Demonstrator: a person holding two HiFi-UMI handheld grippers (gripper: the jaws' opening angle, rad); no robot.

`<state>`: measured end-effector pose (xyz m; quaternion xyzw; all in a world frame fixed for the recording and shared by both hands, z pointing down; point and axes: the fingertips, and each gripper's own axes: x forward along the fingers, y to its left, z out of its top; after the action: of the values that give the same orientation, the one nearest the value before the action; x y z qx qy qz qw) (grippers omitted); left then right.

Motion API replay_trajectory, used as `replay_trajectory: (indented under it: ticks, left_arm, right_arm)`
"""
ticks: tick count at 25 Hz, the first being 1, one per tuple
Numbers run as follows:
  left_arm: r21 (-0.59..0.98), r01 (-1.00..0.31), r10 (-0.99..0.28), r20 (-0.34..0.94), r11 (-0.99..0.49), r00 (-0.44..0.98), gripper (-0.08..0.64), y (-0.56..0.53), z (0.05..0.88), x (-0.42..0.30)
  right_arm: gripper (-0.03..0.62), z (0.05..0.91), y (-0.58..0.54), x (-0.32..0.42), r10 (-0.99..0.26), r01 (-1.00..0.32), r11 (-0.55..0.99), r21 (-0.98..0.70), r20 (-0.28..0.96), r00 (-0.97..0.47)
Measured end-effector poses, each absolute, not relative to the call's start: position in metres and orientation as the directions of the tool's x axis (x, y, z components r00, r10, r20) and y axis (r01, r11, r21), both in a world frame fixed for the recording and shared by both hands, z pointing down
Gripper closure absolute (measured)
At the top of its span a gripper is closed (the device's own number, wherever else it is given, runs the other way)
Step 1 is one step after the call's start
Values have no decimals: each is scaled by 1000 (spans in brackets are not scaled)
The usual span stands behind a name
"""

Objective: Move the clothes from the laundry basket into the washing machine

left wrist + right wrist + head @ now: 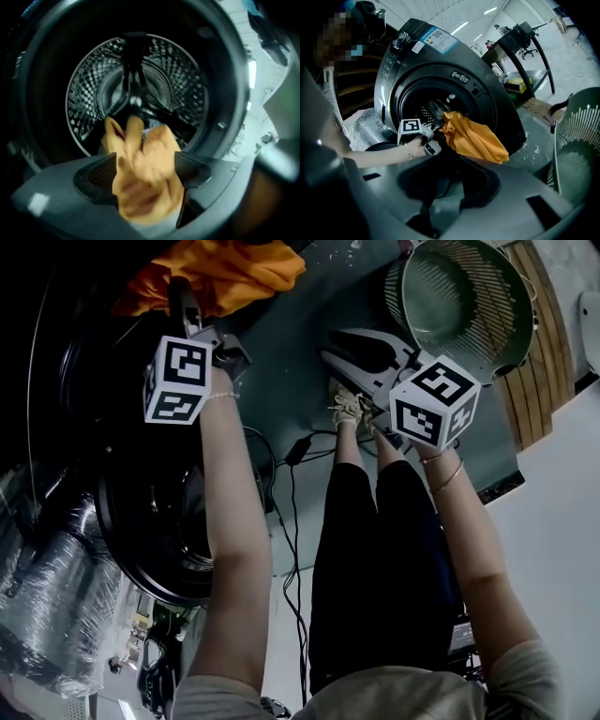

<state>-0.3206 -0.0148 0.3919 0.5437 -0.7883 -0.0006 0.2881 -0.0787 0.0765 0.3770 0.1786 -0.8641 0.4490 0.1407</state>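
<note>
- The washing machine (pixel 487 98) is a dark grey front-loader. Its round mouth is open, and its black round door (pixel 150 521) is swung aside below that mouth in the head view.
- Its drum (pixel 93 84) is shiny metal punched with rows of small holes, and a raised rib runs along the wall from the back.
- The orange cloth (pixel 473 136) is soft, thin and creased. It lies across the machine's mouth, with one bunched end in towards the drum and a loose fold hanging out over the front rim.
- The left tool (pixel 145 161) is at the machine's mouth and points into the drum. Its ribbed black pads stand wide apart, with the bunched, blurred end of the orange cloth between them.
- The right tool (pixel 447 187) is held back from the machine's front and faces it. Its dark pads stand narrowly apart, with no cloth between them.
- The laundry basket (pixel 511 324) stands on the floor beside the machine. It is a round, pale green plastic tub, and its slatted wall and round floor show bare.
- A crinkled silver hose (pixel 47 568) lies against the machine's far side from the laundry basket.
- Thin black cables (pixel 295 456) trail over the floor in front of the machine.
</note>
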Motion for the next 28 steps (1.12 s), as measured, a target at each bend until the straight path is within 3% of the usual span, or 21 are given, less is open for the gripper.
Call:
replay_trajectory:
  ticks: [7, 12, 18, 19, 21, 22, 28]
  left_arm:
    - [340, -837, -776, 612, 429, -149, 161, 14, 461, -238]
    - [320, -786, -731, 642, 530, -231, 158, 8, 490, -233]
    - [314, -802, -729, 652, 508, -207, 161, -14, 511, -232]
    - [300, -807, -726, 653, 509, -215, 175, -14, 509, -236]
    - [259, -828, -727, 644, 498, -236, 377, -10, 499, -241]
    - [240, -841, -734, 634, 485, -243, 439, -8, 492, -241]
    - [193, -877, -811, 506, 439, -295, 479, -20, 430, -271]
  right_arm:
    - [462, 384, 72, -68, -196, -448, 516, -730, 409, -891]
    - [462, 389, 63, -62, -227, -452, 503, -736, 392, -891]
    - [465, 398, 64, -60, -228, -446, 491, -748, 384, -895]
    - [471, 398, 64, -60, -228, -446, 492, -748, 384, -895]
    - [483, 398, 65, -58, -231, -449, 490, -747, 385, -893]
    - [489, 397, 64, -56, -234, -450, 488, -748, 385, -893]
    - [502, 383, 63, -59, -231, -434, 499, -750, 367, -901]
